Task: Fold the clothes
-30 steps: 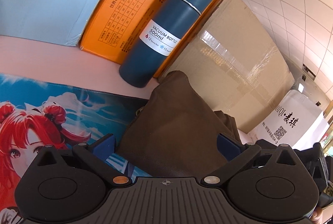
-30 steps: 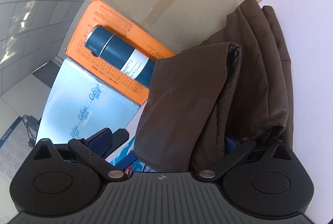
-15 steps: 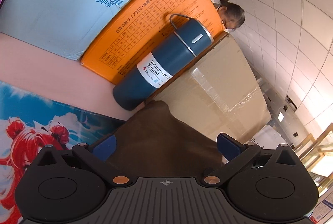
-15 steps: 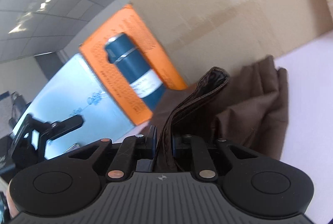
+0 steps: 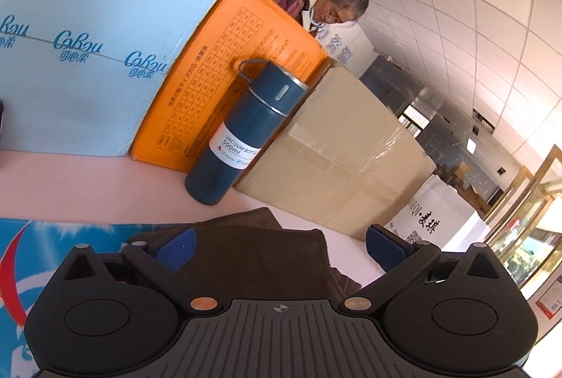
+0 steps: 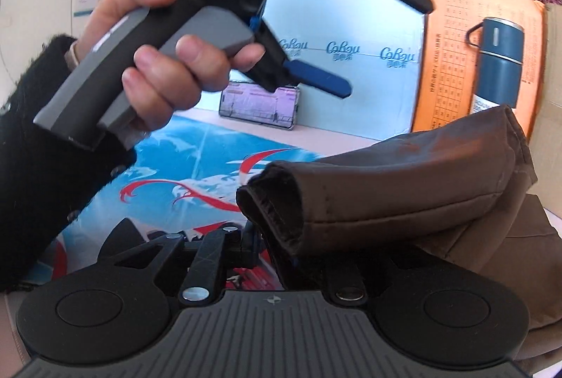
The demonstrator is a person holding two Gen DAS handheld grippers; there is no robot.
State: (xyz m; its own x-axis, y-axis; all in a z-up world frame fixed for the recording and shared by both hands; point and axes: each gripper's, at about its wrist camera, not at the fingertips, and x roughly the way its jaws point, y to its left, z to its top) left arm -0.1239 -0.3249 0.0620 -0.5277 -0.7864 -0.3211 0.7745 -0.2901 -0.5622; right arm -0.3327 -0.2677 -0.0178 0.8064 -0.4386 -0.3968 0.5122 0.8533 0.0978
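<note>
The left hand-held gripper [image 5: 279,246] is spread wide, its blue fingertips [image 5: 177,246] well apart and gripping nothing; from the right wrist view it hangs in the air above the surface, gripped by a hand [image 6: 165,62] in a black sleeve [image 6: 42,149]. The right hand-held gripper [image 6: 270,248] is pressed together on a hemmed fold of the brown garment [image 6: 404,181], lifting that fold into a rounded roll. The rest of the brown garment lies bunched on the pale surface [image 5: 87,191], partly over the edge of a blue printed mat [image 6: 196,163] and towards the back edge of the surface. Just behind the cloth stands a dark blue vacuum bottle [image 5: 246,135], upright against an orange box [image 5: 224,69]. A light blue box [image 5: 87,62] sits on one side of the orange one and a taped cardboard box [image 5: 337,160] on the other, all along the back edge. A phone [image 6: 260,104] leans against the light blue box. A person [image 5: 316,2] stands behind the boxes
</note>
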